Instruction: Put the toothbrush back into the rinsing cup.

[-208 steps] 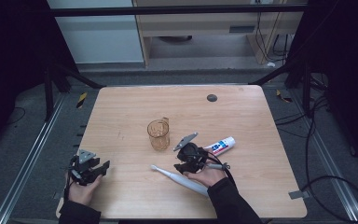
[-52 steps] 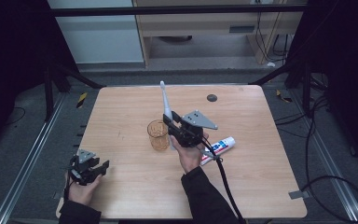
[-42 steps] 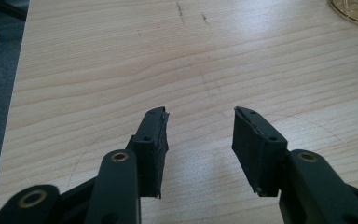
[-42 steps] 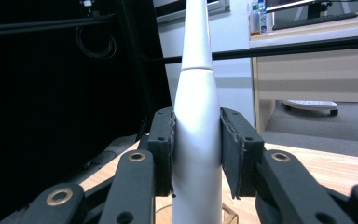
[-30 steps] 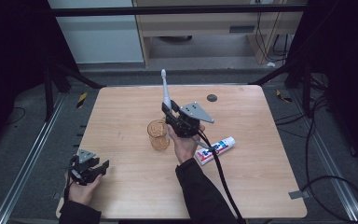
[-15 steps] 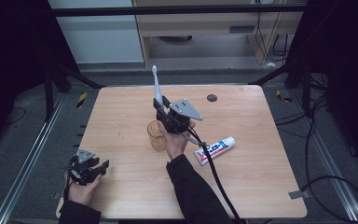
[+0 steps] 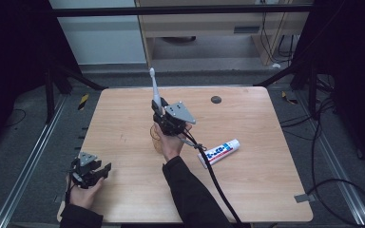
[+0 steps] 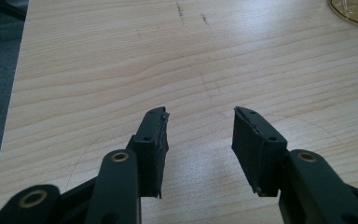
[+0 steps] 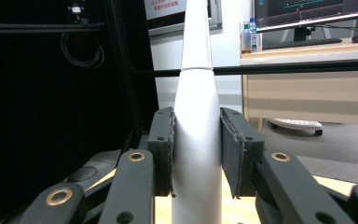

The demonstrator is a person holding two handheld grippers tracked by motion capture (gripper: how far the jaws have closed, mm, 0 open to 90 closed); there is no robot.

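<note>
We see the white toothbrush (image 7: 155,91) standing upright in the right tool (image 7: 164,114), its smooth, rounded handle (image 9: 196,140) clamped between both pads, head rising above the jaws. Directly below that tool sits the amber glass cup (image 7: 157,140), partly hidden by the hand. The right tool's own view shows the grip close up; the high view adds the bristled head. The toothpaste tube (image 7: 219,152) lies beside the right forearm. The left tool (image 8: 200,144) rests open and empty over the pale wood-grain tabletop (image 7: 266,128), well apart.
</note>
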